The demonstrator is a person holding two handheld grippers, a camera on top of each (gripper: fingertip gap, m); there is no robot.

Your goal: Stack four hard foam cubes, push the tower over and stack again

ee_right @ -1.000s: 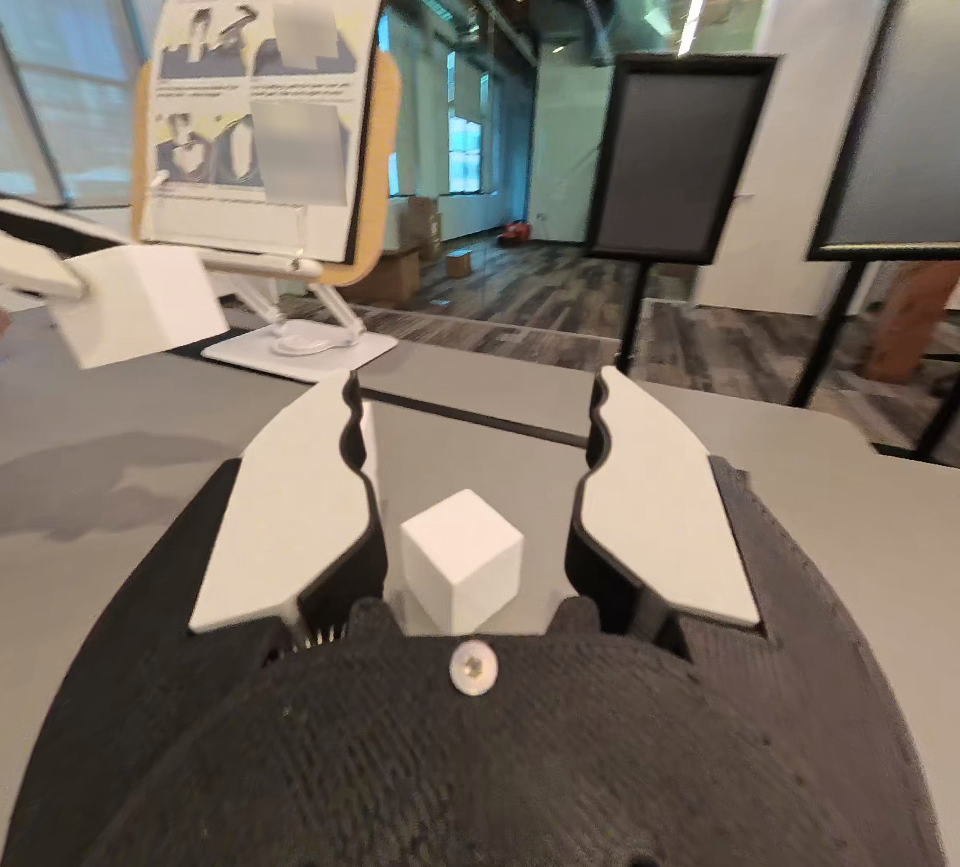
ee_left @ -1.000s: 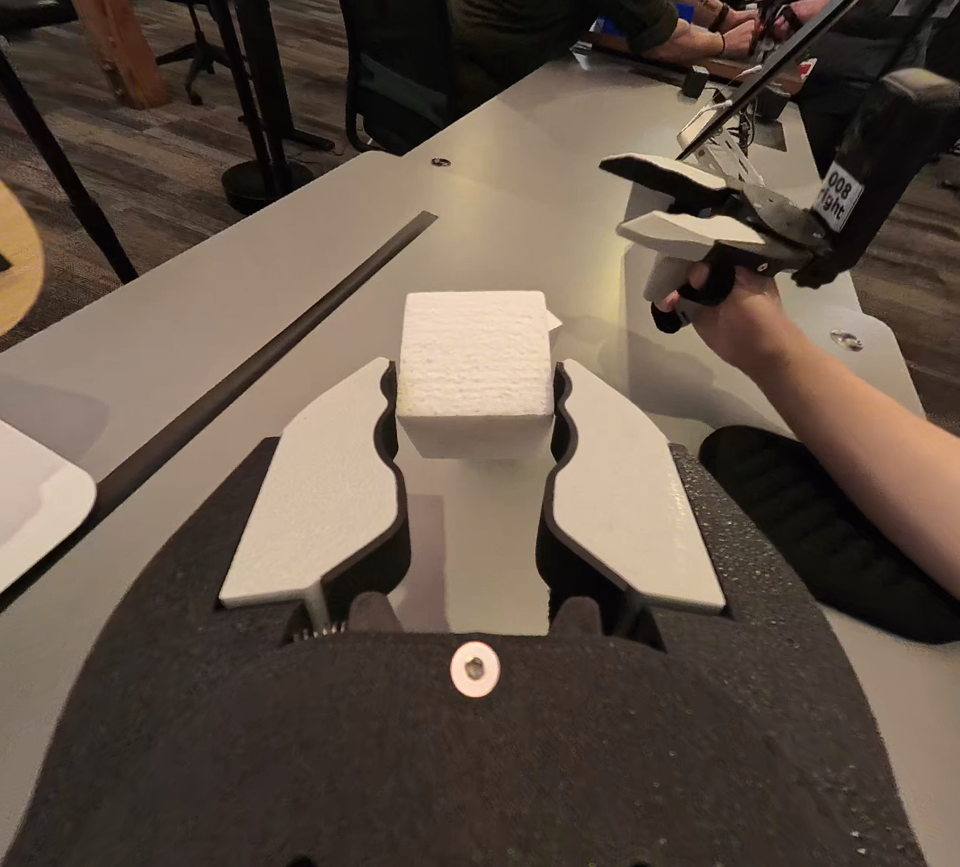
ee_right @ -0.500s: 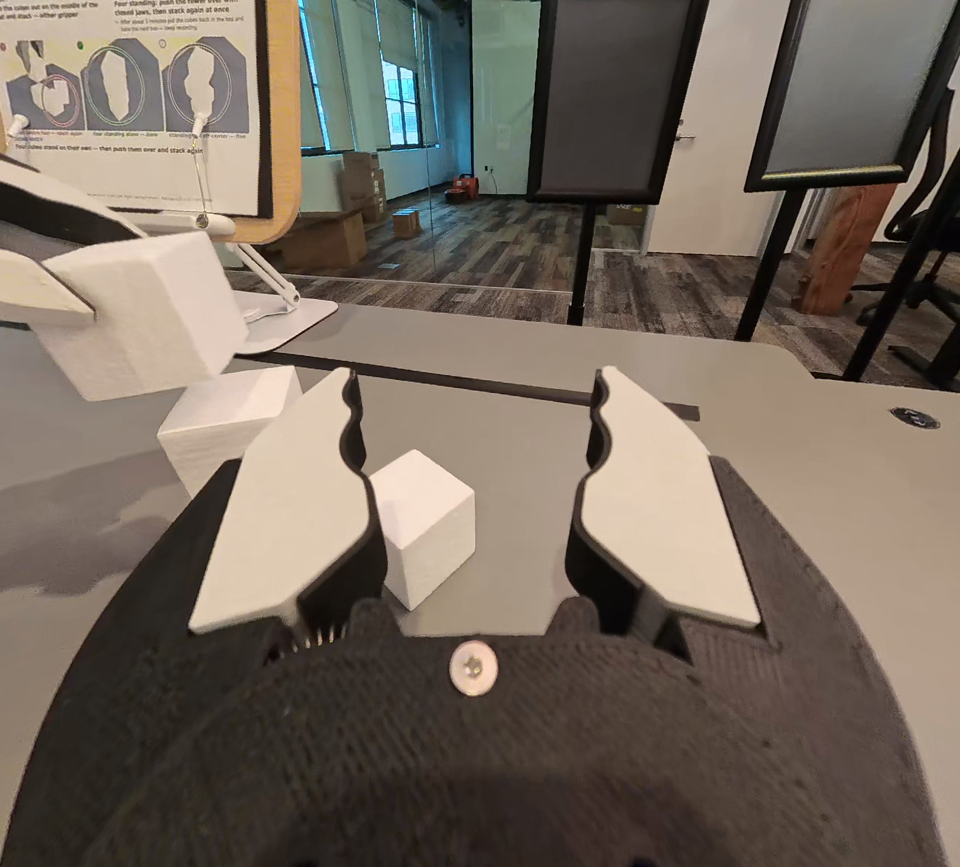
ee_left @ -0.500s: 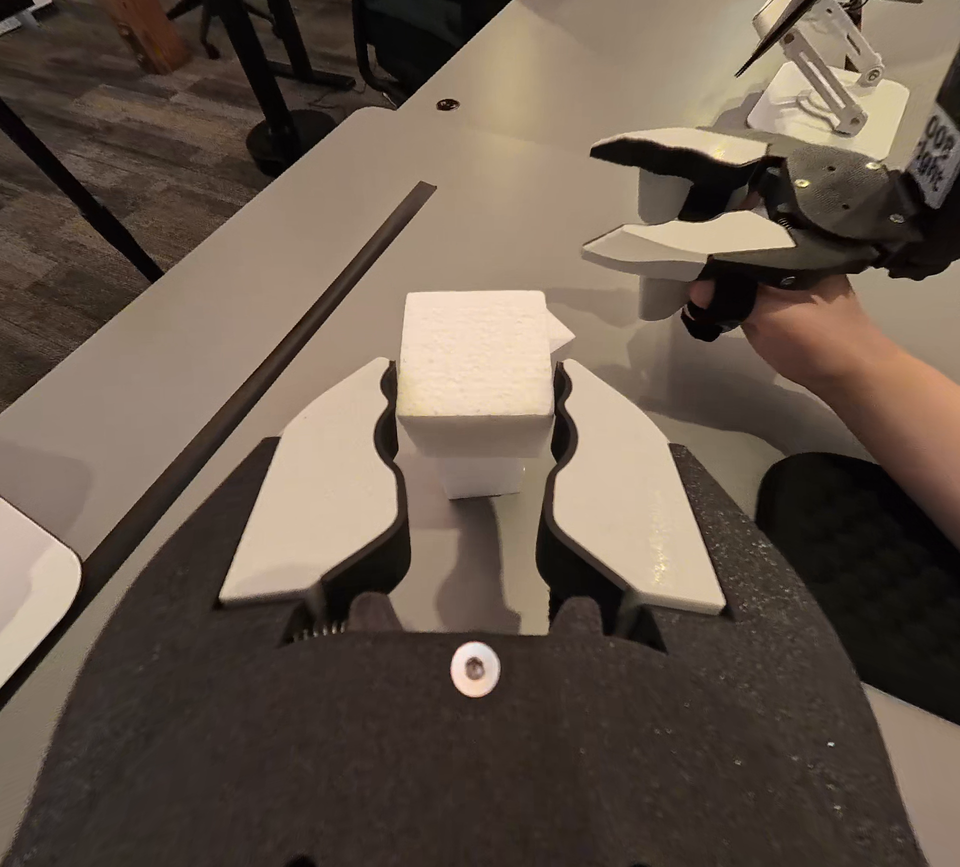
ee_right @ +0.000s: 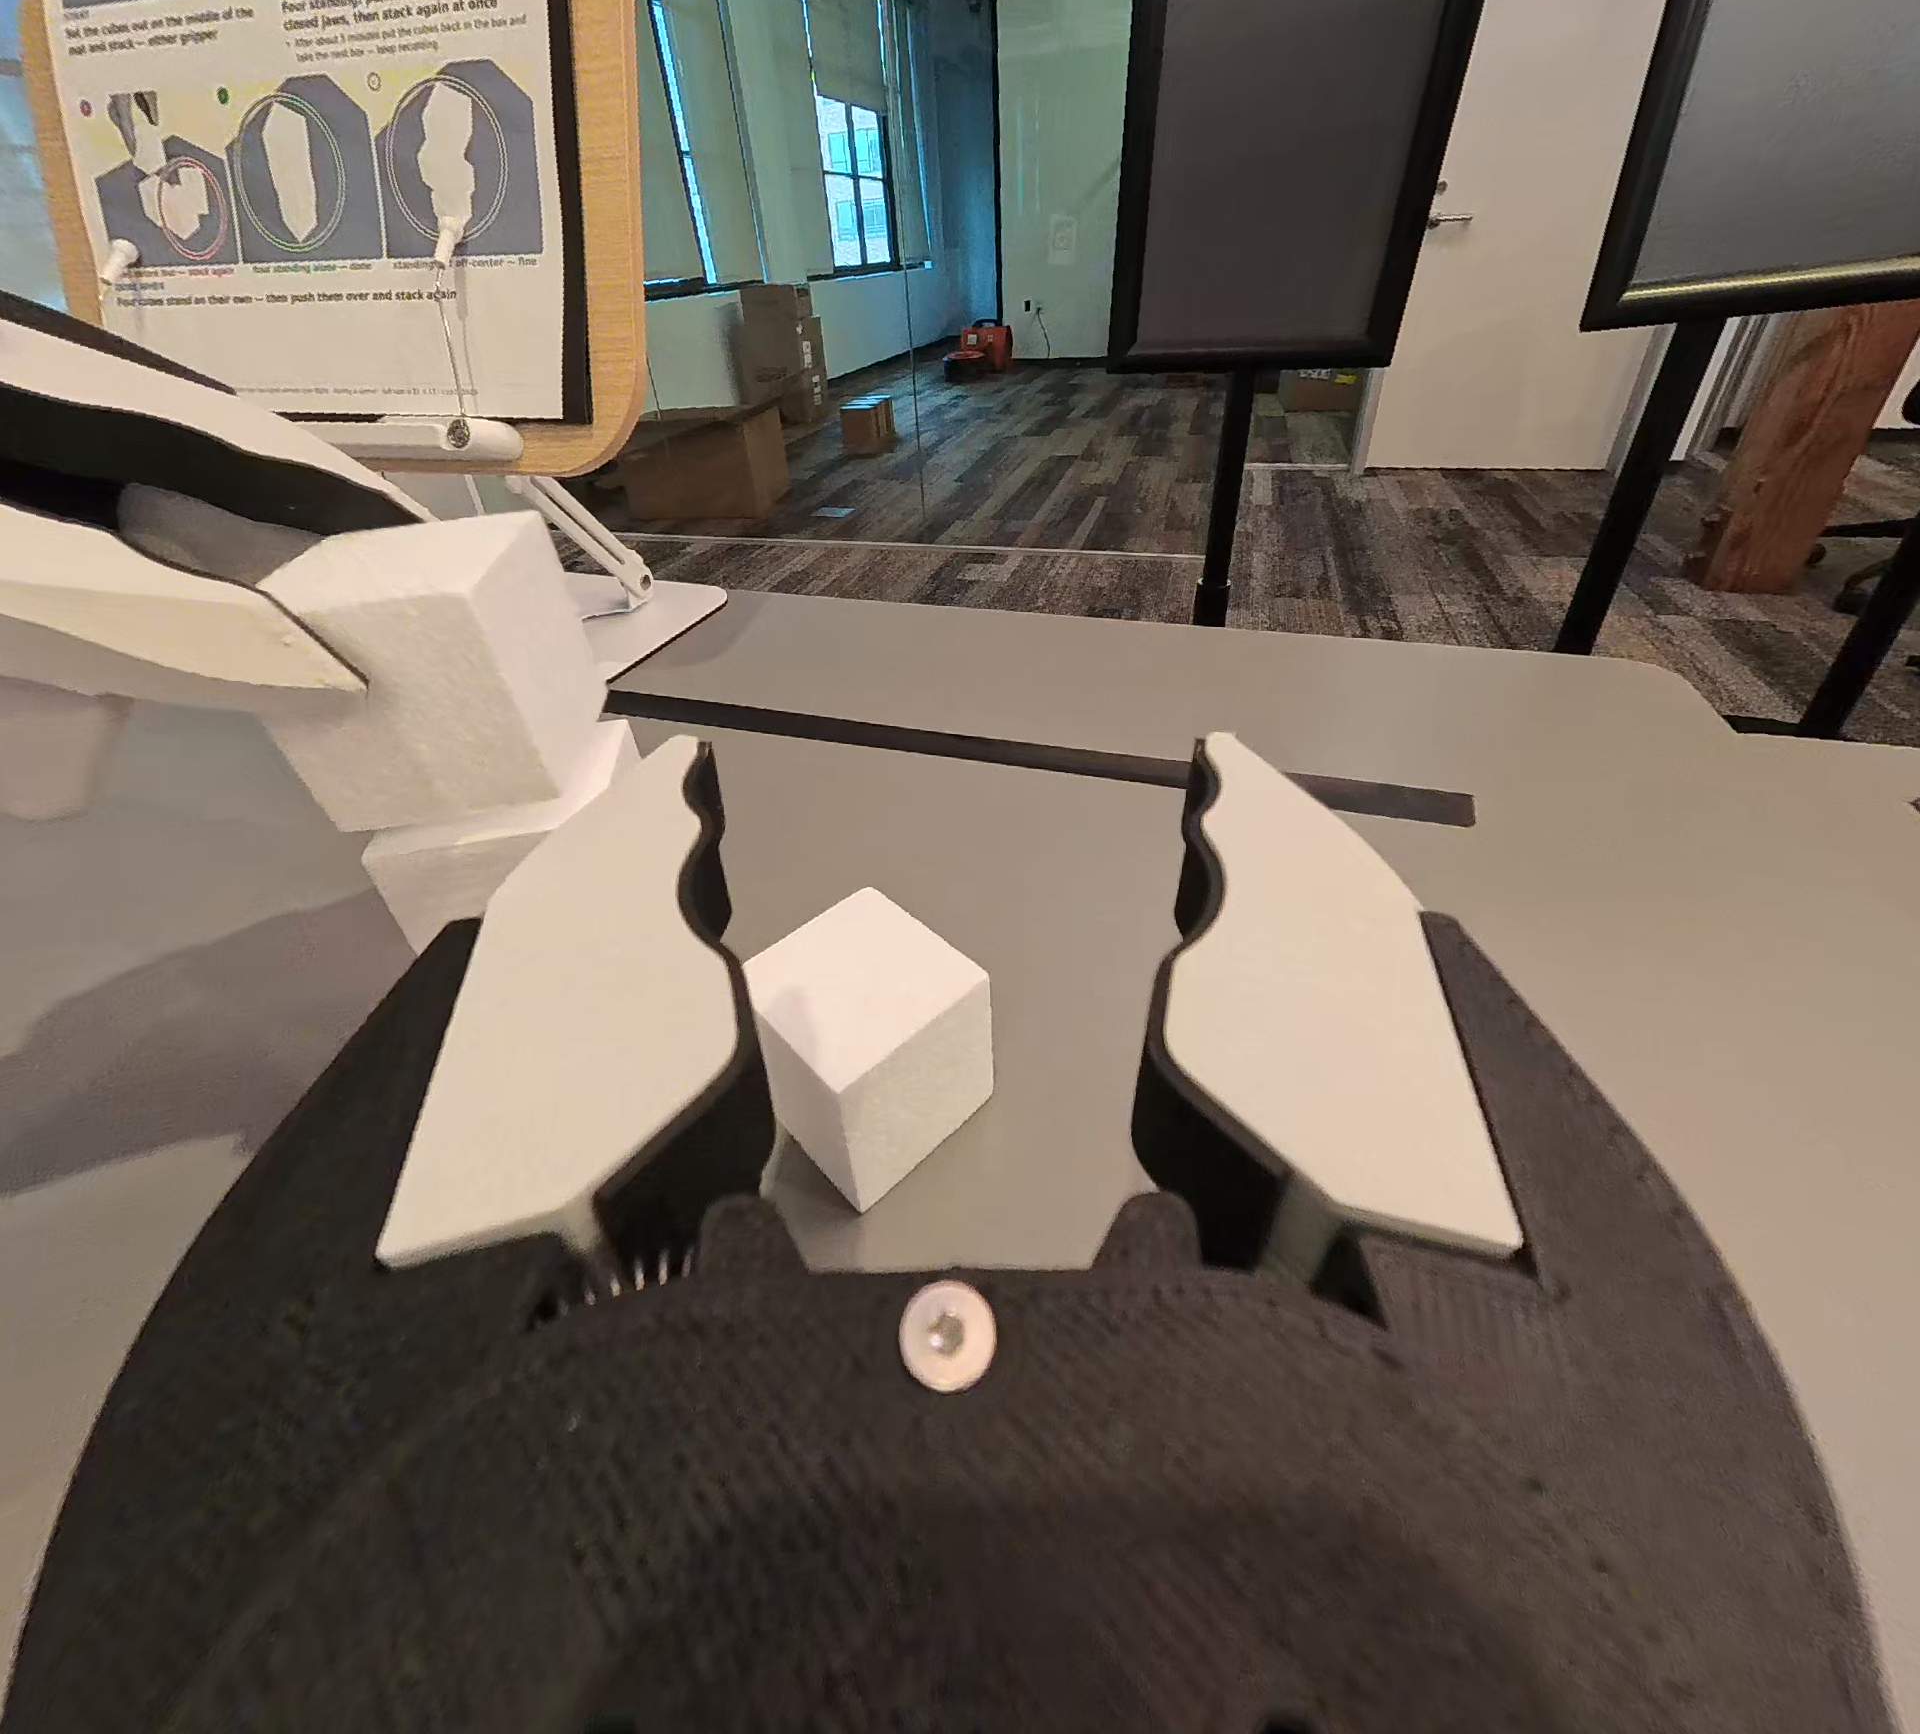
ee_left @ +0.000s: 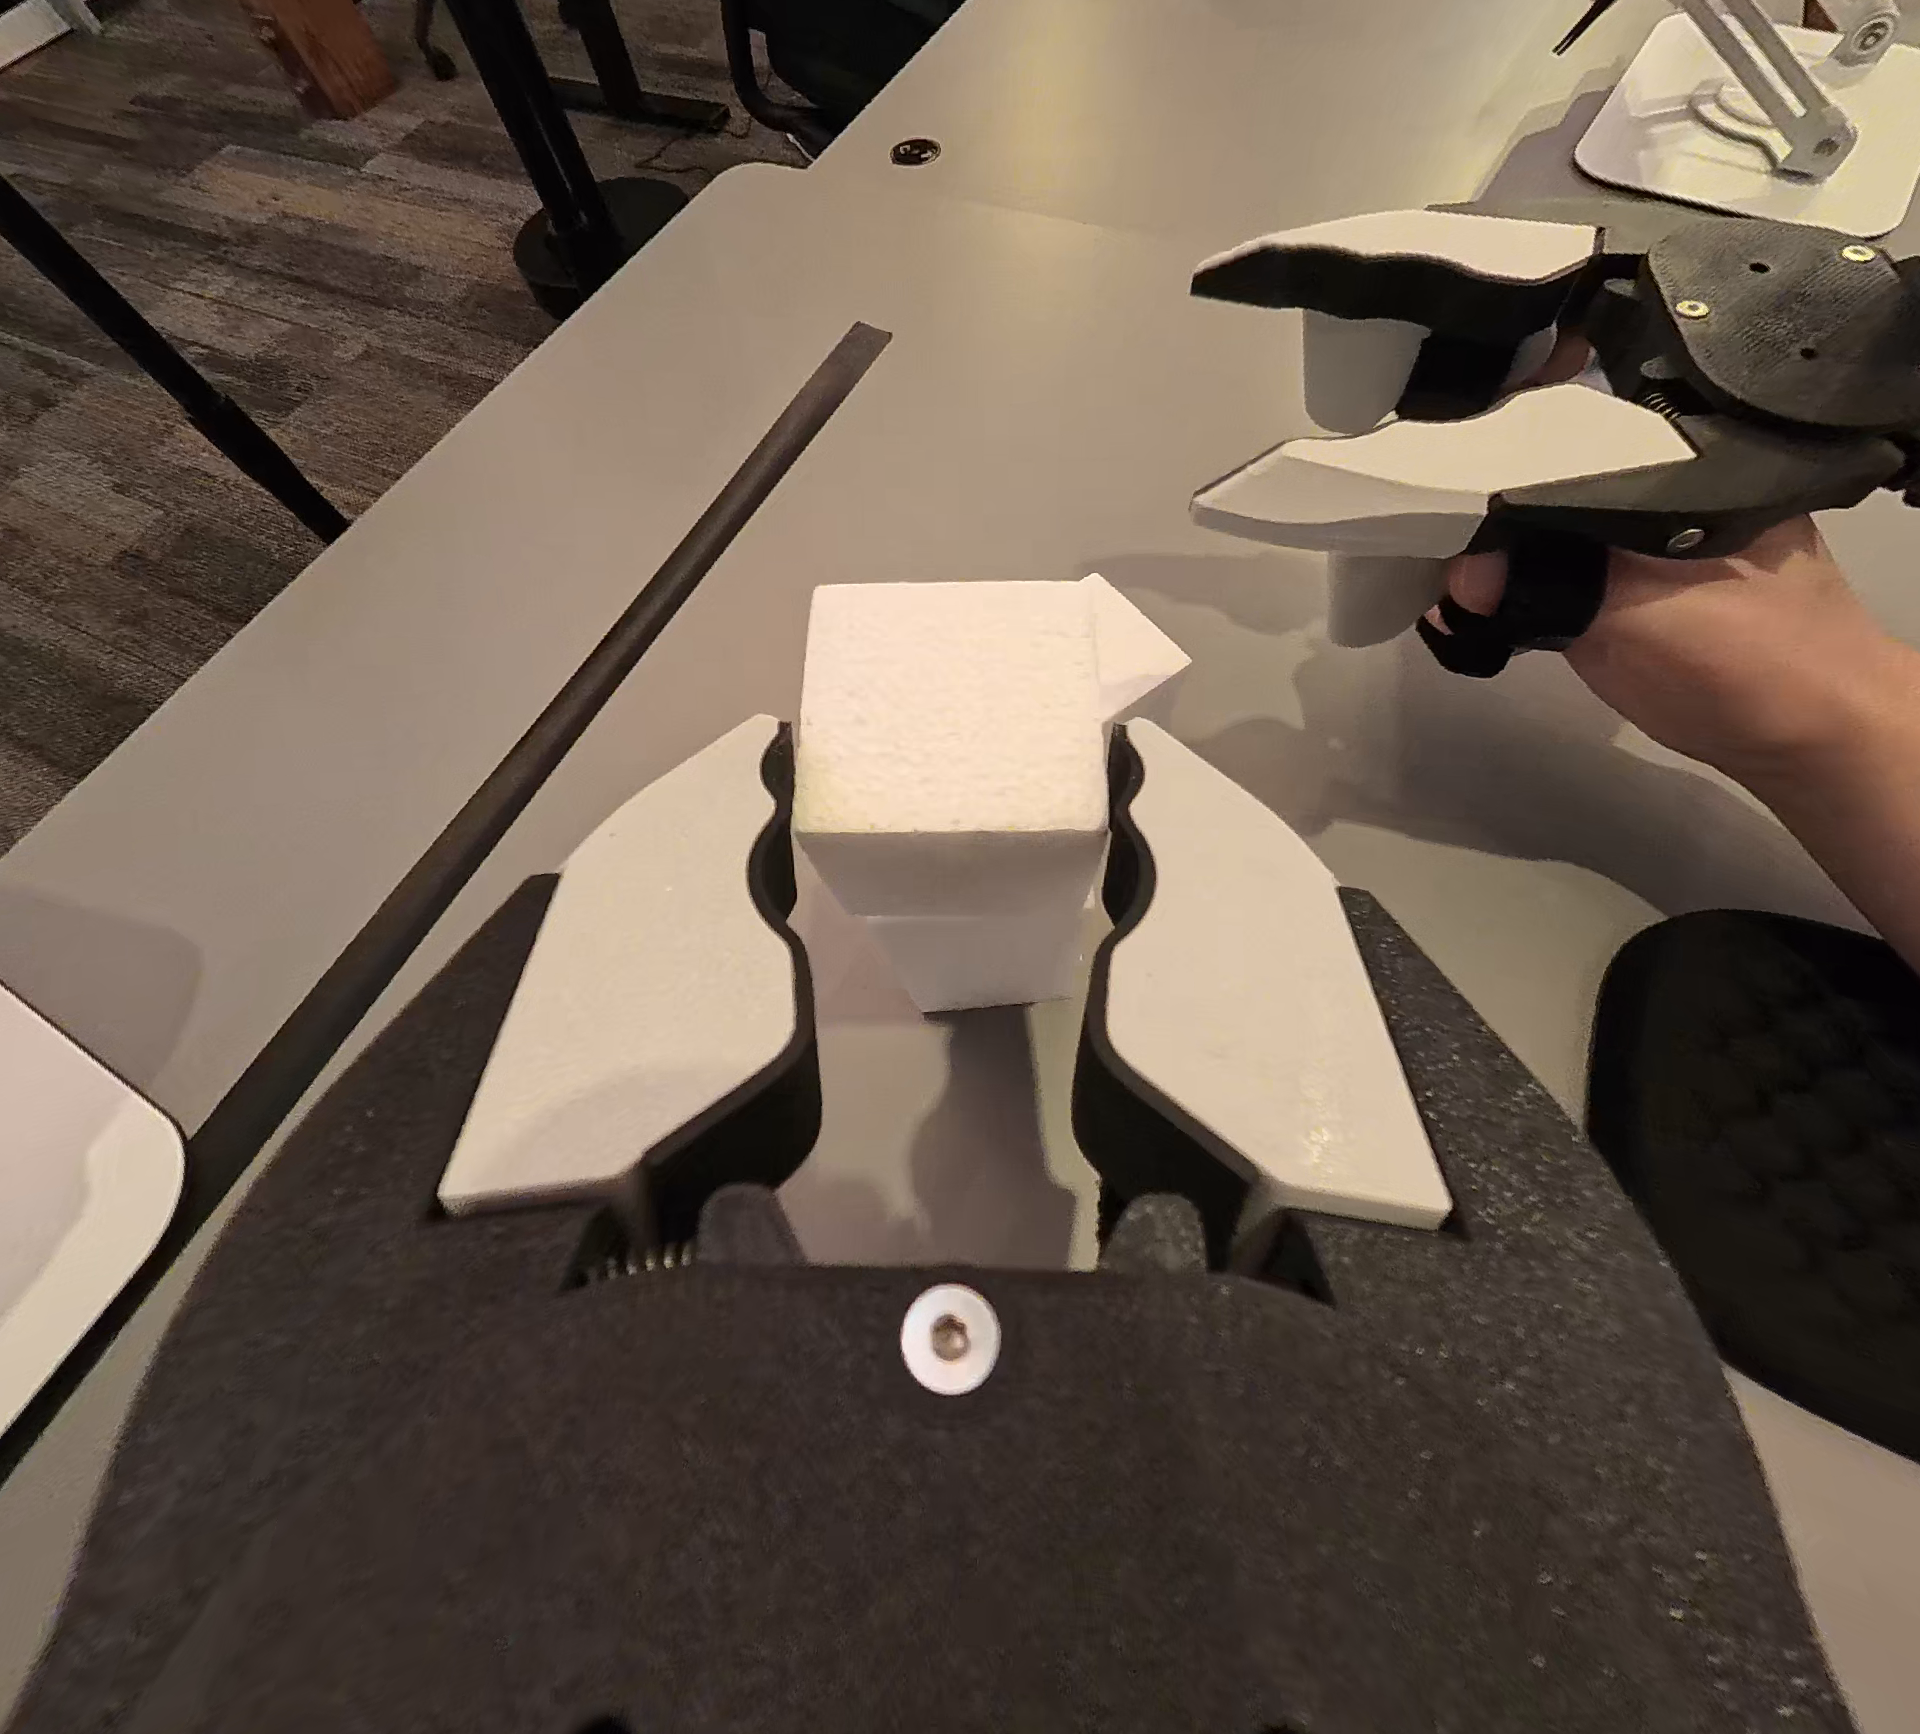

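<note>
Our left tongs are clamped on a white hard foam cube, their two fingers pressed against its side faces. The held cube sits tilted on or just over a second foam cube on the grey table; we cannot tell whether the two touch flat, since the upper one hides most of the lower one's top. In the right wrist view the same pair shows at the left, the held cube skewed over the lower cube, whose near side is covered by a finger of our right tongs.

Our right tongs stand wide apart, gripping nothing. A third foam cube lies on the table between their fingers, close to the left finger, one corner turned toward us; whether it touches that finger is unclear. In the left wrist view only a white corner of a cube peeks out behind the held one. The right tongs hover beyond it, carried by a hand.

A fourth cube is not in sight. An instruction sheet on a stand rises behind the left tongs, cut off at the top edge.
</note>
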